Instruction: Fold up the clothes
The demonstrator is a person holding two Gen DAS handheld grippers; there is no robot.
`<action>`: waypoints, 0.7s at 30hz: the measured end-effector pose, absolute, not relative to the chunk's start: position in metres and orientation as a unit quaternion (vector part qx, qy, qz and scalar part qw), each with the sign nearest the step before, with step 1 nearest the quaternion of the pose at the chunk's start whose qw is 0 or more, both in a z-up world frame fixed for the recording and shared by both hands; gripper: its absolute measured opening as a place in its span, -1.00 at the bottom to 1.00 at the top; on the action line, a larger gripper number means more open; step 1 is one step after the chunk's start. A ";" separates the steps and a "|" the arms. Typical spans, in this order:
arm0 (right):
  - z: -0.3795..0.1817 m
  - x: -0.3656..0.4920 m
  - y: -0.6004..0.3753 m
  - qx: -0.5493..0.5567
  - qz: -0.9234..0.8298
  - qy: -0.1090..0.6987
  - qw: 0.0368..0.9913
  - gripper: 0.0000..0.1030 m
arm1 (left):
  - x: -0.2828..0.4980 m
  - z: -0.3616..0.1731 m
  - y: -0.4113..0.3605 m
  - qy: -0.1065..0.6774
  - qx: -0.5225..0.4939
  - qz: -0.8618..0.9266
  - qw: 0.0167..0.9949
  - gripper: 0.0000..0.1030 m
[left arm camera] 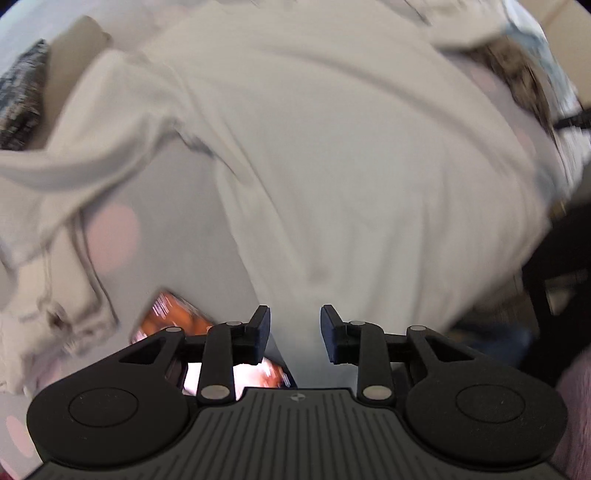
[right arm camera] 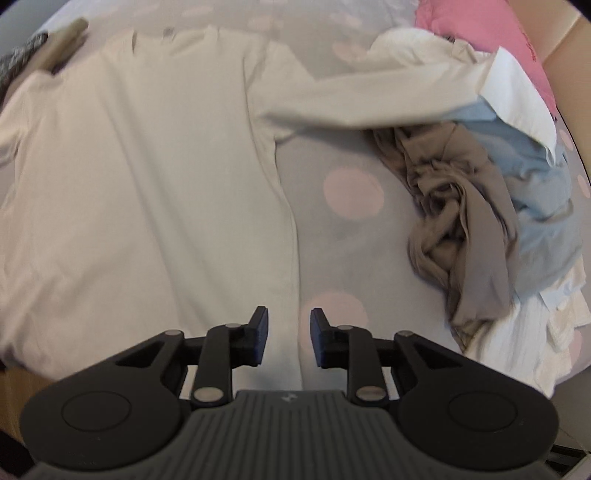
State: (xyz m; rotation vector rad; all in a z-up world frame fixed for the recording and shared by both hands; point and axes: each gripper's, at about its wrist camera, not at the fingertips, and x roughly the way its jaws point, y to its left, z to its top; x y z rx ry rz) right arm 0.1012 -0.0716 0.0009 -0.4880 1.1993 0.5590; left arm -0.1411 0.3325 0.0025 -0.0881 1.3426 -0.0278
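Observation:
A cream long-sleeved shirt (left arm camera: 332, 166) (right arm camera: 147, 184) lies spread flat on a grey bed sheet with pink dots (right arm camera: 351, 229). In the right wrist view one sleeve (right arm camera: 369, 103) stretches right toward a clothes heap. In the blurred left wrist view the other sleeve (left arm camera: 92, 140) trails left. My left gripper (left arm camera: 295, 332) hovers over the shirt's lower left corner, its jaws apart with nothing pressed between them. My right gripper (right arm camera: 288, 334) hangs open over the shirt's lower right side edge, and fabric shows beneath the gap.
A heap at right holds a taupe garment (right arm camera: 465, 206), a light blue one (right arm camera: 535, 192), white cloth (right arm camera: 517, 332) and a pink item (right arm camera: 487, 26). An orange printed packet (left arm camera: 173, 317) lies by the left gripper. A dark patterned cushion (left arm camera: 22, 103) is far left. Dark furniture (left arm camera: 561, 277) stands beyond the bed.

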 end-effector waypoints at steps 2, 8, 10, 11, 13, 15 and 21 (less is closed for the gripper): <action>-0.004 0.109 -0.059 -0.196 0.255 0.550 0.771 -0.46 | -0.126 -0.007 0.348 0.601 -0.059 0.013 0.797 -0.46; -0.023 0.125 -0.016 -0.127 0.262 0.541 0.789 -0.46 | -0.089 -0.048 0.373 0.595 -0.093 0.045 0.797 -0.48; -0.027 0.126 -0.003 -0.130 0.269 0.531 0.793 -0.46 | -0.085 -0.060 0.378 0.596 -0.099 0.042 0.796 -0.50; -0.030 0.128 0.003 -0.132 0.273 0.526 0.795 -0.46 | -0.083 -0.066 0.380 0.595 -0.101 0.040 0.796 -0.52; -0.036 0.131 0.009 -0.132 0.277 0.519 0.798 -0.46 | -0.078 -0.073 0.382 0.596 -0.102 0.034 0.796 -0.59; -0.041 0.136 0.014 -0.127 0.275 0.520 0.799 -0.46 | -0.071 -0.077 0.384 0.593 -0.107 0.025 0.798 -0.65; -0.060 0.150 0.025 -0.118 0.269 0.536 0.792 -0.46 | -0.063 -0.087 0.386 0.603 -0.102 0.023 0.791 -0.95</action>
